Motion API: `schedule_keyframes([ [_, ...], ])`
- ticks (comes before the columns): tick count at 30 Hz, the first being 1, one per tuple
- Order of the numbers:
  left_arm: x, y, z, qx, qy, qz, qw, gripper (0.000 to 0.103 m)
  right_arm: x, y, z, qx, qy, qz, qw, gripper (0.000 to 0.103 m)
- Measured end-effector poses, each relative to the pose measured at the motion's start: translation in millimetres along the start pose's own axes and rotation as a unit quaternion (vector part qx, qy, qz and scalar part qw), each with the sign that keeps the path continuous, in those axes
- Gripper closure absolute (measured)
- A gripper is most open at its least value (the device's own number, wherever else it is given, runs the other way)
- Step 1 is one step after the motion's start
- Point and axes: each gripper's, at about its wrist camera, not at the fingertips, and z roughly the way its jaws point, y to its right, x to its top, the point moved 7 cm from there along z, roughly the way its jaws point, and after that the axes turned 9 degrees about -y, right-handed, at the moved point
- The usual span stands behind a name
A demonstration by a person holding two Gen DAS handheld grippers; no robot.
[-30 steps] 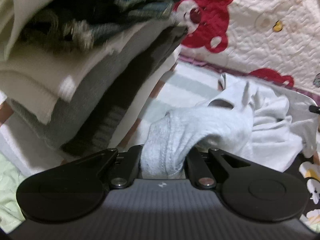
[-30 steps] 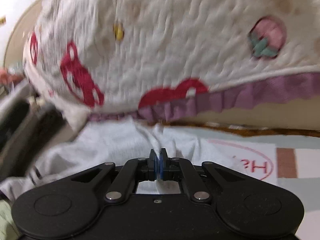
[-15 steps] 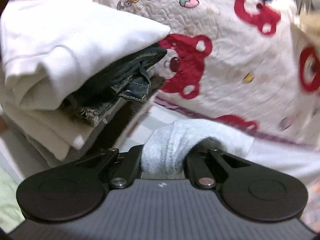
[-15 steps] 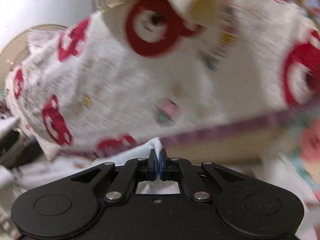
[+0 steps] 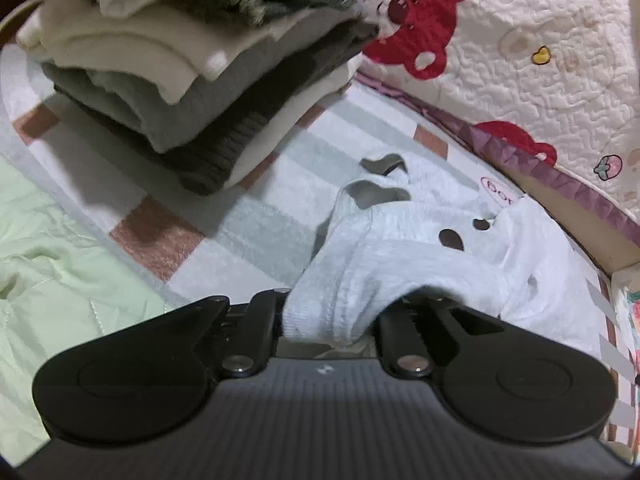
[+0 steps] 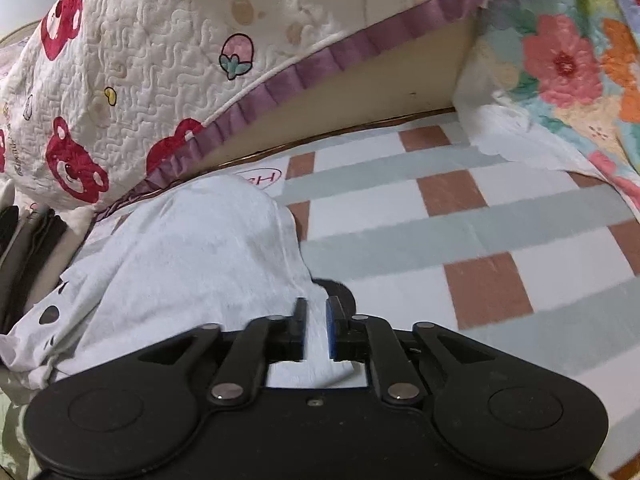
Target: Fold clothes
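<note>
White garment [image 5: 420,256] with dark spots lies crumpled on a checked blanket [image 6: 460,216], beside a bear-print quilt [image 5: 520,52]. Left claw [image 5: 328,320] is clamped on a thick bunched fold of it. Right claw [image 6: 316,330] has its fingers slightly apart, with a thin edge of the cloth between them. A stack of folded clothes [image 5: 192,80] sits nearby.

The left gripper [image 5: 329,322] clamps a bunched pale grey fabric garment [image 5: 384,264]; a stack of folded clothes [image 5: 192,60] sits at upper left.
</note>
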Motion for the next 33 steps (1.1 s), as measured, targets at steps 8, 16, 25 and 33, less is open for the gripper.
schedule_keyframes([
  [8, -25.1, 38.8, -38.8, 0.032, 0.073, 0.057, 0.9952, 0.076, 2.9, 5.2, 40.4, 0.027, -0.035, -0.023, 0.999, 0.064],
  [16, -29.5, 37.2, -50.9, 0.047, 0.082, 0.001, 0.9955, 0.07, -1.1, 11.3, 87.6, 0.072, -0.06, -0.034, 0.995, 0.052],
  [25, -29.9, 49.8, -56.8, 0.008, -0.004, -0.044, 0.999, 0.069, 0.7, -9.0, 87.9, 0.179, -0.029, -0.042, 0.983, 0.097],
  [33, -26.8, 72.5, -72.6, -0.041, -0.031, -0.038, 0.998, 0.059, 7.3, -41.2, 46.9, 0.26, -0.008, -0.055, 0.964, 0.099],
])
